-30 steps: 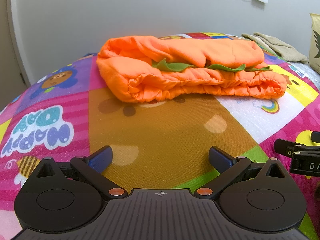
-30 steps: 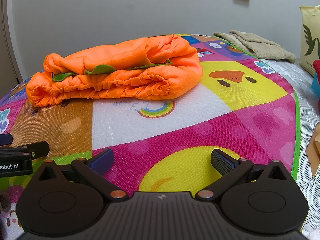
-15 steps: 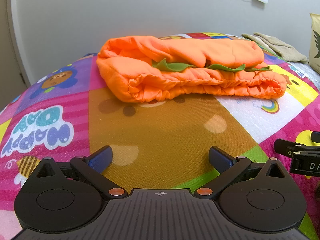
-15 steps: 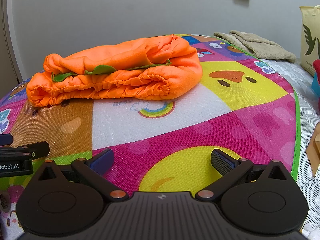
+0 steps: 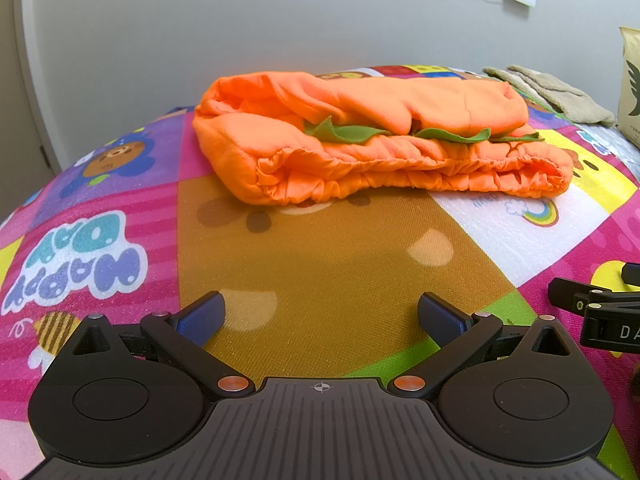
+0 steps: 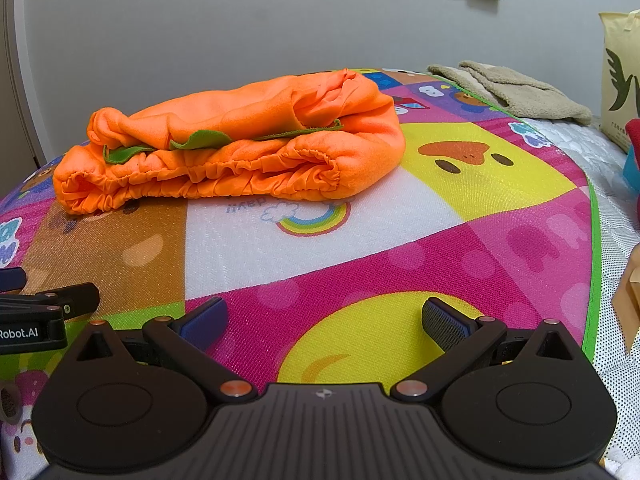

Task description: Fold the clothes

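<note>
Grippers first: your left gripper (image 5: pixel 319 314) sits low at the near edge of the mat (image 5: pixel 340 280), its jaws spread wide with nothing between them, over the brown patch. Your right gripper (image 6: pixel 323 316) rests just to its right, equally spread and empty, over the pink and yellow patches. Both point at the garment (image 5: pixel 376 136) and stand well apart from it, which suggests you are parked between moves, not mid-fold.

That orange garment lies across the far middle of the mat, already doubled into a long bundle, gathered hems facing you and green leaf-shaped trim (image 5: pixel 348 133) poking from the crease. It looks folded once lengthwise; a further fold, end to end, may be what remains, and each gripper faces one end of the bundle for that.

Nothing lies on the mat between you and the garment. Farther right, a beige towel (image 6: pixel 508 90) is heaped at the far corner, near the wall, and a pale bag (image 6: pixel 622 76) stands at the right edge. Both are well apart from the bundle and should not hinder you.
</note>
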